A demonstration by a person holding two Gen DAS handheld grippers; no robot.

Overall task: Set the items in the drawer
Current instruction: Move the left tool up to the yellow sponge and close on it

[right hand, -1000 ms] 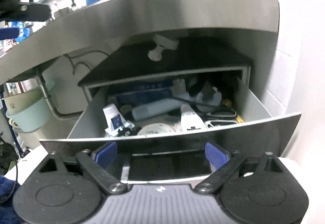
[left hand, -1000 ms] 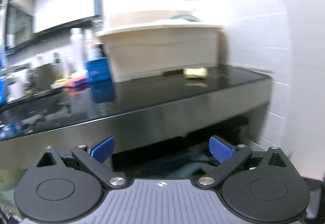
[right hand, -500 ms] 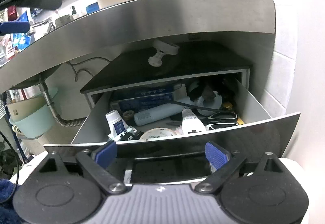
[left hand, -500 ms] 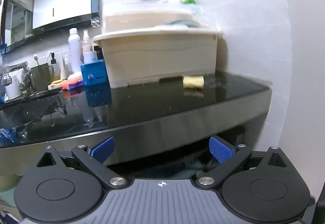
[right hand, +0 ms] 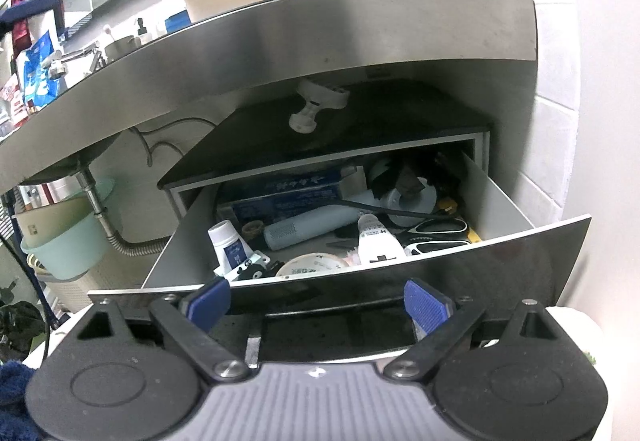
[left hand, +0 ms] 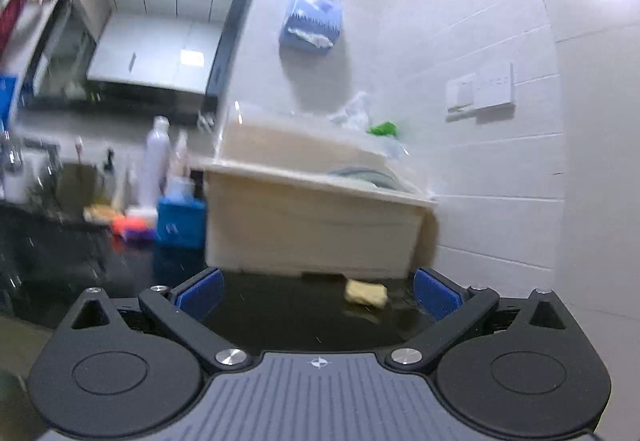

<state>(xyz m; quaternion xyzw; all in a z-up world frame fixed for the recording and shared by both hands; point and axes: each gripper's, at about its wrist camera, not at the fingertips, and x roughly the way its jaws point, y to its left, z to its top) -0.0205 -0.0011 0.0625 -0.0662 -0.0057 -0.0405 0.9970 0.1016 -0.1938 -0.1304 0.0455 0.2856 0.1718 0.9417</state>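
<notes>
A: What's the left gripper [left hand: 318, 291] doing?

B: Its 2 blue pads [left hand: 434, 297] stand wide apart with nothing between them. It hangs over the black counter [left hand: 288, 315], facing the cream tub [left hand: 316, 229]. A small yellow lump [left hand: 366, 292] lies on the counter just in front of the tub; I can't tell what it is.

A: And further along?

B: It blurs. Left of the tub there's a blue box [left hand: 180, 227], a white bottle [left hand: 154, 161] behind it, and some orange and purple bits I can't make out. On the wall hangs a blue tissue pack [left hand: 312, 17], with a switch plate [left hand: 480, 91] off to the right. Something green [left hand: 382, 129] pokes out above the tub, half hidden by clear plastic.

A: The right gripper [right hand: 318, 301]?

B: Also parted and empty, pads on either side of the drawer [right hand: 500, 265] front without gripping it. The drawer is pulled out under the steel counter edge [right hand: 320, 41].

A: What's in it?

B: Crammed. A pale blue dryer [right hand: 312, 227], a white tube [right hand: 230, 247], a white bottle with black print [right hand: 374, 239], scissors [right hand: 438, 231], a blue carton [right hand: 288, 193] at the back. The rear right corner is dark clutter I can't sort out, and the drawer front cuts off the nearest things.

A: Anything beside it?

B: A mint bucket [right hand: 68, 237] down left, by the drain hose [right hand: 120, 241].
</notes>
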